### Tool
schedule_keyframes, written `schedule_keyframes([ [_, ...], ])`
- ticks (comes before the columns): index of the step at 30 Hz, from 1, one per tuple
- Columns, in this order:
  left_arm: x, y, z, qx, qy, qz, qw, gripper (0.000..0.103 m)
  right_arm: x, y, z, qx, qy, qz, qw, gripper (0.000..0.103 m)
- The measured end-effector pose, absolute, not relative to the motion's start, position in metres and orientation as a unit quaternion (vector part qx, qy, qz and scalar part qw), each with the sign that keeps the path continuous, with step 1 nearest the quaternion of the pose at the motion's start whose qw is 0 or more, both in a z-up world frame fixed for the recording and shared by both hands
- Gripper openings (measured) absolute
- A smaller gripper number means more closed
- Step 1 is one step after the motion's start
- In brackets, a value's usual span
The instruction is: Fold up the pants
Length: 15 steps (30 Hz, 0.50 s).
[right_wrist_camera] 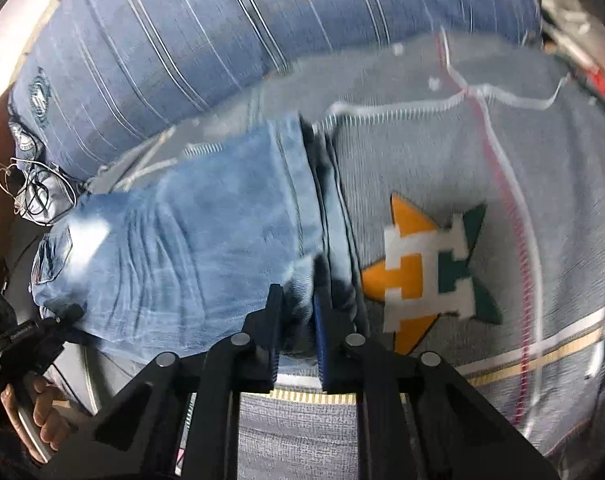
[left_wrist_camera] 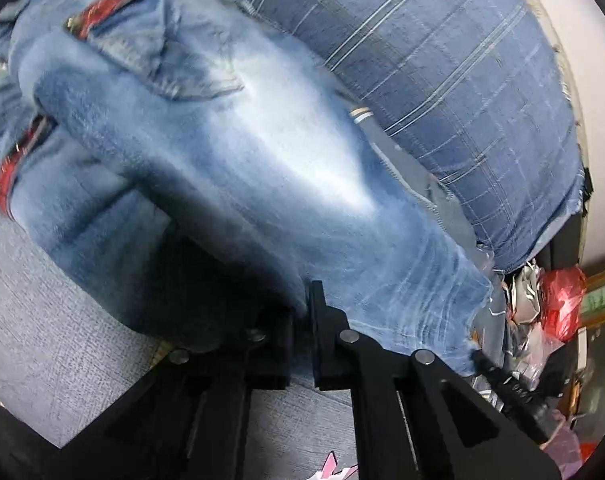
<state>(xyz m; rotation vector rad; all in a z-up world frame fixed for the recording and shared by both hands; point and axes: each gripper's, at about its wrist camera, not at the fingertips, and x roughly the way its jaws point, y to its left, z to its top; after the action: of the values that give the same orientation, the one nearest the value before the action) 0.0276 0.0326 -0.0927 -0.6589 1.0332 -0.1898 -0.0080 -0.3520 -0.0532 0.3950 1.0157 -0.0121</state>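
Light blue denim pants [left_wrist_camera: 238, 152] fill the left wrist view, lifted and draped over my left gripper [left_wrist_camera: 302, 304], which is shut on a fold of the denim. A red belt [left_wrist_camera: 98, 12] shows at the waistband, upper left. In the right wrist view the same pants [right_wrist_camera: 190, 240] lie folded on a grey blanket [right_wrist_camera: 422, 152]. My right gripper [right_wrist_camera: 298, 312] is shut on the hem edge of the pants. The left gripper [right_wrist_camera: 30, 340] and the hand holding it show at the lower left of that view.
A blue striped pillow [left_wrist_camera: 442, 80] lies behind the pants, also in the right wrist view [right_wrist_camera: 182, 32]. The blanket bears an orange, white and green patch [right_wrist_camera: 426, 272]. A red plastic bag [left_wrist_camera: 562, 300] and clutter sit at the right. Tangled cables [right_wrist_camera: 34, 192] lie at left.
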Motion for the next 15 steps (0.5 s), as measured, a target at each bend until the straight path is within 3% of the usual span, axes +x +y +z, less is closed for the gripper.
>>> schedule_keyframes([
  [5, 0.011, 0.03, -0.064, -0.302, 0.434, -0.131, 0.839, 0.006, -0.035, -0.363, -0.015, 0.201, 0.408, -0.013, 0.891, 0.01],
  [10, 0.025, 0.02, -0.108, -0.27, 0.527, -0.09, 0.8, 0.012, -0.016, -0.368, -0.066, 0.18, 0.502, -0.065, 0.844, 0.009],
  [12, 0.025, 0.028, -0.109, -0.293, 0.534, -0.102, 0.787, 0.015, -0.018, -0.373, -0.058, 0.202, 0.478, -0.057, 0.853, 0.013],
  [14, 0.018, 0.038, -0.088, -0.296, 0.51, -0.121, 0.799, 0.03, -0.028, -0.373, -0.036, 0.231, 0.425, -0.029, 0.875, 0.021],
  [15, 0.014, 0.043, -0.076, -0.294, 0.494, -0.126, 0.808, 0.051, -0.032, -0.369, -0.025, 0.239, 0.402, -0.012, 0.884, 0.037],
])
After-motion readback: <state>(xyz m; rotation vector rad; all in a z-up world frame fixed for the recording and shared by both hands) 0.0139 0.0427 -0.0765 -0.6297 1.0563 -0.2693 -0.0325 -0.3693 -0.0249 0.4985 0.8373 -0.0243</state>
